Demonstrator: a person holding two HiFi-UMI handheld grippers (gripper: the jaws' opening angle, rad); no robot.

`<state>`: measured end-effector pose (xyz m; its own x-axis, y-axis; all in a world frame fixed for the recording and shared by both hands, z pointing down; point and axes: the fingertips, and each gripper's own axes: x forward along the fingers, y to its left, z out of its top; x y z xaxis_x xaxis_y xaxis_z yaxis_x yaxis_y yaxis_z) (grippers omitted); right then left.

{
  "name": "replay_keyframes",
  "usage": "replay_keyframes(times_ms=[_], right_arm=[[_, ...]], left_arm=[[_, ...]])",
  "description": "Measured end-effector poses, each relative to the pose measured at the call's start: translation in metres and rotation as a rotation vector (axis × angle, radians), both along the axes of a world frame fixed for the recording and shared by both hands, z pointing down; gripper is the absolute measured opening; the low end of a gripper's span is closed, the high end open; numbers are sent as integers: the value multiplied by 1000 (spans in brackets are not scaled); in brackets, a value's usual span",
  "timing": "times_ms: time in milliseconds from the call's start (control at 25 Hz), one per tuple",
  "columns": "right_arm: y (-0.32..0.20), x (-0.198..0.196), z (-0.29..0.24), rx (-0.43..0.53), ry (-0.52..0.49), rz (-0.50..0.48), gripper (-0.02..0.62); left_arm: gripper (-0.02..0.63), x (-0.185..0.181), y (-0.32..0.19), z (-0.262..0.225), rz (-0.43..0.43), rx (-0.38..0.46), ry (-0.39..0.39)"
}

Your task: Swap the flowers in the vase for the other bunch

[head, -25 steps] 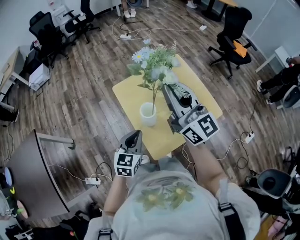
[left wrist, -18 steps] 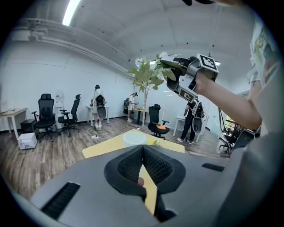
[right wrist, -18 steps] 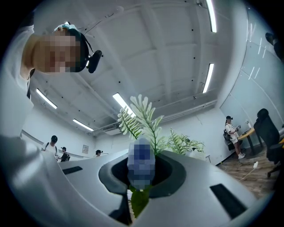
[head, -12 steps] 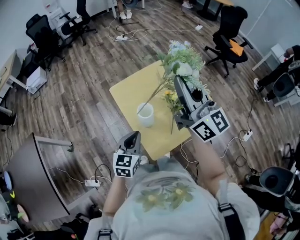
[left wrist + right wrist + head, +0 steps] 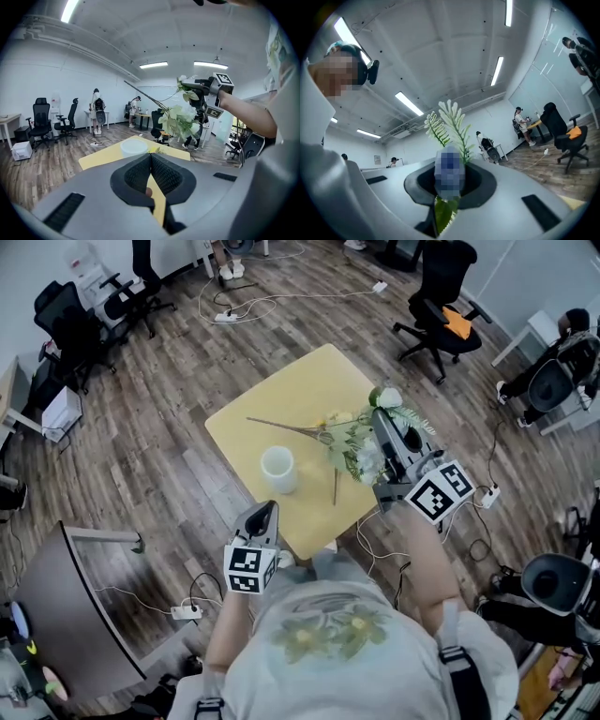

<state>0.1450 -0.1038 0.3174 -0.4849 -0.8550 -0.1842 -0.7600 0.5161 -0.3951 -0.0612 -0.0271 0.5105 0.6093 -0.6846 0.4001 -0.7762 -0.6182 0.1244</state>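
Observation:
The white vase (image 5: 278, 468) stands empty on the yellow table (image 5: 281, 399); the left gripper view shows it as vase (image 5: 133, 146). My right gripper (image 5: 380, 416) is shut on the white-and-green bunch (image 5: 361, 448), held sideways over the table's right side, its long stem (image 5: 281, 426) pointing left. Fern leaves (image 5: 450, 124) stick out past the right gripper (image 5: 447, 192). A second bunch with yellow flowers (image 5: 333, 418) lies on the table beneath it. My left gripper (image 5: 267, 509) hovers shut and empty at the table's near edge, behind the vase; its jaws (image 5: 150, 157) meet.
Black office chairs (image 5: 441, 296) stand beyond the table and at the far left (image 5: 70, 320). Cables and power strips (image 5: 225, 315) run over the wooden floor. A dark desk (image 5: 66, 596) sits at the lower left. People stand in the background of both gripper views.
The right gripper pulled the white-and-green bunch out of the vase, carried it right and lower, and tipped it from upright to sideways. The vase now stands empty. The left gripper stayed put.

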Motion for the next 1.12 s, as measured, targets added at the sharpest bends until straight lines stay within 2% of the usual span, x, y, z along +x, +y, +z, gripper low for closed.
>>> replay_keyframes(times_ms=[200, 400, 680, 880, 1120], right_arm=[[8, 30, 45, -155, -90, 6, 69], [21, 69, 89, -283, -76, 73, 69], [28, 113, 144, -474, -82, -19, 69], [28, 130, 182, -570, -7, -98, 69], [20, 141, 229, -684, 208, -158, 69]], left_arm=[[15, 8, -2, 0, 25, -7, -5], [15, 16, -1, 3, 46, -15, -11], [15, 30, -1, 9, 66, -28, -20], [15, 44, 0, 13, 78, -44, -26], [15, 58, -5, 17, 84, -60, -31]])
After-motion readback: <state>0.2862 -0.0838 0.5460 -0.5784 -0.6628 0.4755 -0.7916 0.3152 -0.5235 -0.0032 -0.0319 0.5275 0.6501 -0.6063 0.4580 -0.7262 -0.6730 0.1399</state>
